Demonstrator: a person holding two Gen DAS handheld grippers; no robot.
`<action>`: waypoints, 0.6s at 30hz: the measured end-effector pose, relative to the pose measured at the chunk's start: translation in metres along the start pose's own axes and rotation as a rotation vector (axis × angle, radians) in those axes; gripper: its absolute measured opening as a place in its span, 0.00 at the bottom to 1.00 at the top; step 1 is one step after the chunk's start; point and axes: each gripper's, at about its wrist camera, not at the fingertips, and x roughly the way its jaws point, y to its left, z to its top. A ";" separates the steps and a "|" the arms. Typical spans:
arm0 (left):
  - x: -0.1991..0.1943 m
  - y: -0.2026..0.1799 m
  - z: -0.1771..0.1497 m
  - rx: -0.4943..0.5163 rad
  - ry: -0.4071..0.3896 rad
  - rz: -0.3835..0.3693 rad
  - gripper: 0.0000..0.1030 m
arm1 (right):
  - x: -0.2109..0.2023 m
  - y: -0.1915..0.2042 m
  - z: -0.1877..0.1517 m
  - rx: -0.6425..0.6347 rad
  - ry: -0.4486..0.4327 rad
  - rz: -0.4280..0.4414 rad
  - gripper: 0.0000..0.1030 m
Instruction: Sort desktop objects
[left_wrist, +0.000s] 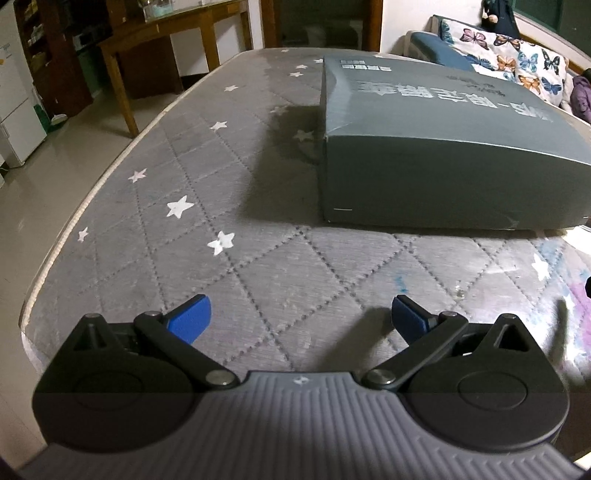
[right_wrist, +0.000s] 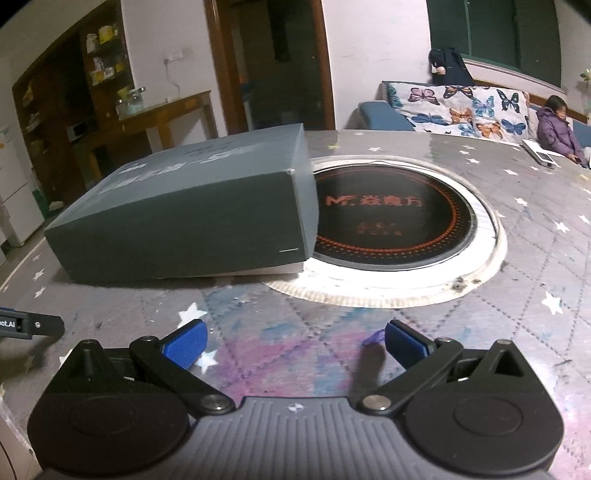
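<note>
Star-patterned grey cloth covers the round tabletop (left_wrist: 155, 206), with a butterfly-print sofa (right_wrist: 461, 107) behind. Big grey box (left_wrist: 436, 147) lies flat on the cloth, its far corner overlapping the black hotplate (right_wrist: 399, 218) sunk in the middle. Left hand-held gripper (left_wrist: 301, 319) hovers near the box, jaws spread wide, holding nothing. Right hand-held gripper (right_wrist: 295, 345) likewise, wide open and empty.

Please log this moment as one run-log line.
left gripper: open, empty | right gripper: open, empty | grey box: on table, overlapping induction cooktop | grasp not begun
</note>
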 end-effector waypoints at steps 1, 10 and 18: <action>0.001 0.000 0.001 0.003 -0.002 0.005 1.00 | 0.000 -0.001 0.000 0.003 0.000 -0.002 1.00; 0.010 0.040 0.014 -0.093 -0.054 0.114 1.00 | 0.002 -0.026 0.007 0.042 -0.033 -0.071 1.00; 0.029 0.087 0.034 -0.224 -0.091 0.230 1.00 | 0.012 -0.082 0.025 0.147 -0.073 -0.224 1.00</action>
